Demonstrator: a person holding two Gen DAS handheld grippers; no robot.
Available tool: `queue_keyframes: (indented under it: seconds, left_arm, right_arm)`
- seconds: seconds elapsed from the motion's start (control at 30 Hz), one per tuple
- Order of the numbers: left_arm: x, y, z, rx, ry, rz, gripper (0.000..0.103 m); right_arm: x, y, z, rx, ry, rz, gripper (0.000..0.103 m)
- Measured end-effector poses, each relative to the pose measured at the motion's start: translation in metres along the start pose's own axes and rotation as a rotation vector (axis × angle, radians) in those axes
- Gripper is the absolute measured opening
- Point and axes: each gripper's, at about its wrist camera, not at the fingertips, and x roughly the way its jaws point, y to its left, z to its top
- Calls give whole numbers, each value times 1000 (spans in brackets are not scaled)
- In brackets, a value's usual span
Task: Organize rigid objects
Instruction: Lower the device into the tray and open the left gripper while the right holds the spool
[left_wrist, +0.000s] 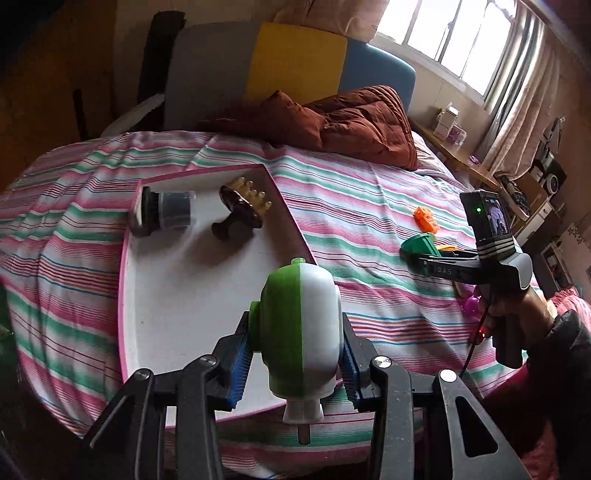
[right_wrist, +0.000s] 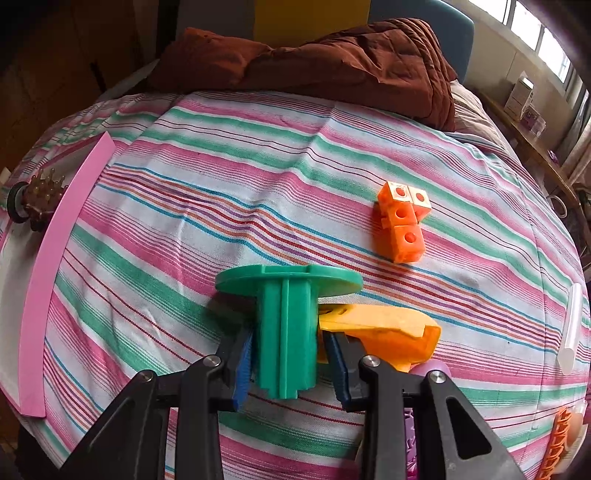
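My left gripper (left_wrist: 295, 358) is shut on a green and white plastic sprayer head (left_wrist: 301, 332), held above the near part of a white tray with a pink rim (left_wrist: 170, 295). In the tray lie a black brush with a grey cap (left_wrist: 162, 214) and a brown scalp massager (left_wrist: 242, 210). My right gripper (right_wrist: 290, 362) is shut on a green plastic spool (right_wrist: 286, 325), low over the striped bedsheet (right_wrist: 258, 192). It shows in the left wrist view (left_wrist: 421, 247) too. An orange plastic piece (right_wrist: 388, 328) lies against the spool. Orange linked cubes (right_wrist: 402, 225) lie beyond.
A brown quilt (left_wrist: 354, 122) lies at the head of the bed. A white tube (right_wrist: 570, 328), an orange ridged piece (right_wrist: 559, 439) and a purple object (right_wrist: 430, 369) lie at the right. The tray's pink rim (right_wrist: 48, 273) runs along the left. Shelves and a window stand right.
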Motion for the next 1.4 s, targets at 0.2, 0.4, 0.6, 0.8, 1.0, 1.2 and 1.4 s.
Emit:
queue_keyframes:
  seconds: [0.2, 0.4, 0.6, 0.8, 1.0, 1.2, 1.4]
  left_arm:
    - [-6, 16, -5, -31, -7, 32, 42]
    - [-3, 47, -9, -102, 8, 18, 42]
    - [10, 91, 0, -197, 36, 11, 42]
    - [32, 103, 20, -183, 39, 28, 42]
    - [62, 120, 38, -184, 62, 59, 42]
    - [80, 126, 46, -176, 90, 71, 42]
    - [86, 126, 48, -166, 81, 86, 43]
  right_arm:
    - [0, 2, -2, -32, -12, -16, 35]
    - [-1, 8, -5, -68, -28, -45, 35]
    - [-2, 10, -5, -81, -28, -58, 35]
    - [0, 12, -3, -86, -27, -63, 35]
    - [0, 12, -3, -89, -26, -67, 35]
    - [0, 13, -3, -90, -27, -68, 35]
    - [0, 13, -2, -92, -27, -70, 35]
